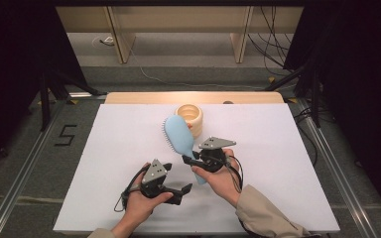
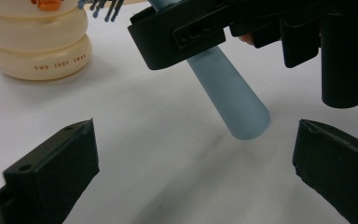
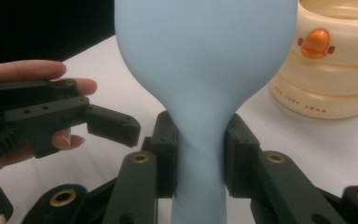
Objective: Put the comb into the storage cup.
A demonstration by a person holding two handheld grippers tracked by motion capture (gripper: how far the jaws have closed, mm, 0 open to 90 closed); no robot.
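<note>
Behind the hairbrush [image 3: 205,70], lettering marks the cream ring stack [image 3: 335,93]

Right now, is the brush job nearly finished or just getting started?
Done: the right gripper has clamped the neck of the light-blue plastic hairbrush and lifted it. In hand: the open left gripper waits by the handle's end. Left: probably passing it over or setting it by the cream ringed swan pot.
</note>
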